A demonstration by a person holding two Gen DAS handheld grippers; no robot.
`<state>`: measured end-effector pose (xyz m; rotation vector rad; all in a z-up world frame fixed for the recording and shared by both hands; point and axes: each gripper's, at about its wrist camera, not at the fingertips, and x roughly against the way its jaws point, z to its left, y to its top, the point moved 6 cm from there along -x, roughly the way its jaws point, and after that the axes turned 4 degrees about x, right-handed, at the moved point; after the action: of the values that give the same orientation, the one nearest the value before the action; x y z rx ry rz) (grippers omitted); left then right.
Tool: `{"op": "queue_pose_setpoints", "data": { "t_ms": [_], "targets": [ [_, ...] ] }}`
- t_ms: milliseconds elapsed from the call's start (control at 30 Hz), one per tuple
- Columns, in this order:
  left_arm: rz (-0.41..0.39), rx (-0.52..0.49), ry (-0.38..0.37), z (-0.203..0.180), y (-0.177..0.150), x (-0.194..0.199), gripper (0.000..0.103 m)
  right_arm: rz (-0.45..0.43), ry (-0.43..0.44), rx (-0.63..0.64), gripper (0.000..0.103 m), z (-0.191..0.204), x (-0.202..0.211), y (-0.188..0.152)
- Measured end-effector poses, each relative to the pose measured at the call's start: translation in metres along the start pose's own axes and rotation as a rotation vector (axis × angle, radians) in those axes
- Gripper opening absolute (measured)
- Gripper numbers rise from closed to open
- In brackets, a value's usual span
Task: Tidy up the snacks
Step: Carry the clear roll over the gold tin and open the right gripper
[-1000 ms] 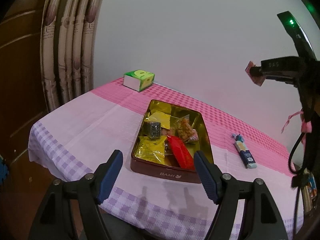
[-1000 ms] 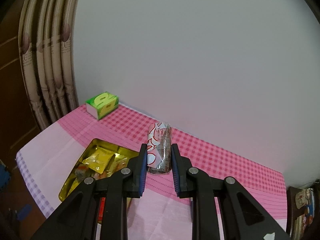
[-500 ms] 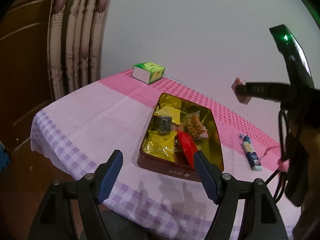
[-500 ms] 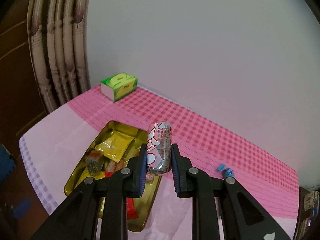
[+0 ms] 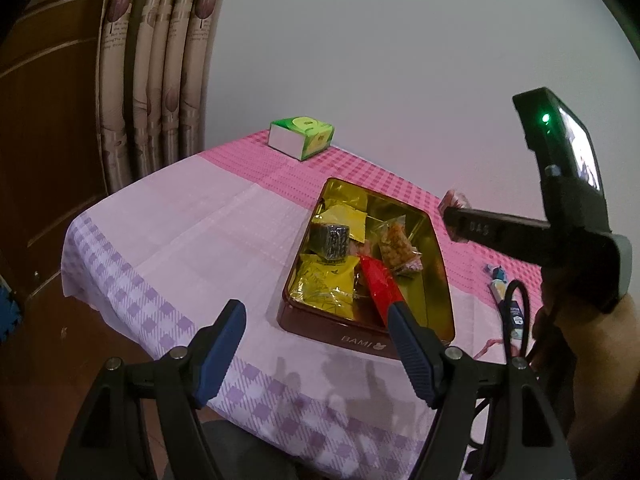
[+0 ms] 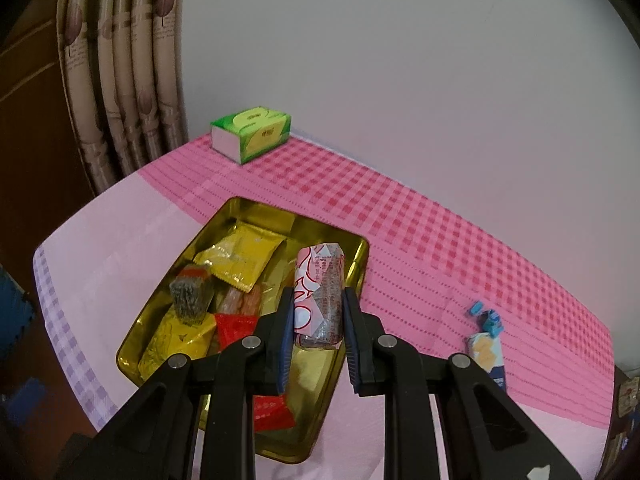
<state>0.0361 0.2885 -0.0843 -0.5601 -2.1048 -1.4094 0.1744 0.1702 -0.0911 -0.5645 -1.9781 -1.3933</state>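
Snack roll (image 6: 319, 290) in right gripper (image 6: 316, 322) above tin (image 6: 352, 276)

Table (image 6: 420, 240): tin (image 6: 352, 256), tissue box (image 6: 252, 132), bar (image 6: 488, 360)

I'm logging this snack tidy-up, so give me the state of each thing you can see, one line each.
Right gripper: shut on the pink-and-white snack roll, above the tin.
Pink-and-white snack roll: held, not yet set down.
Left gripper: open, holding nothing.
Gold tin: lid off, partly filled with wrapped snacks.
Blue snack bar: lying on the tablecloth, outside the tin.
Green tissue box: at the table's far corner, untouched.
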Motion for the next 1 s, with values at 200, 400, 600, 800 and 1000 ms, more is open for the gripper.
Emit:
{"op": "queue_pose_setpoints", "data": {
  "t_ms": [200,400,600,800,1000],
  "targets": [
    [0.006,0.0,0.003,0.0,-0.001,-0.002,0.075,0.026,0.014,0.006,0.02,0.009,-0.012,-0.012],
    [0.014,0.001,0.004,0.001,-0.002,-0.003,0.075,0.045,0.02,0.004,0.02,0.013,-0.022,-0.018],
    [0.019,0.002,0.005,0.001,-0.002,-0.004,0.075,0.058,0.026,0.01,0.02,0.017,-0.03,-0.021],
    [0.027,0.004,0.006,0.002,-0.003,-0.006,0.075,0.067,0.032,0.013,0.02,0.019,-0.037,-0.023],
    [0.034,0.006,0.006,0.003,-0.004,-0.009,0.075,0.075,0.038,0.011,0.02,0.02,-0.044,-0.025]
  ]
}}
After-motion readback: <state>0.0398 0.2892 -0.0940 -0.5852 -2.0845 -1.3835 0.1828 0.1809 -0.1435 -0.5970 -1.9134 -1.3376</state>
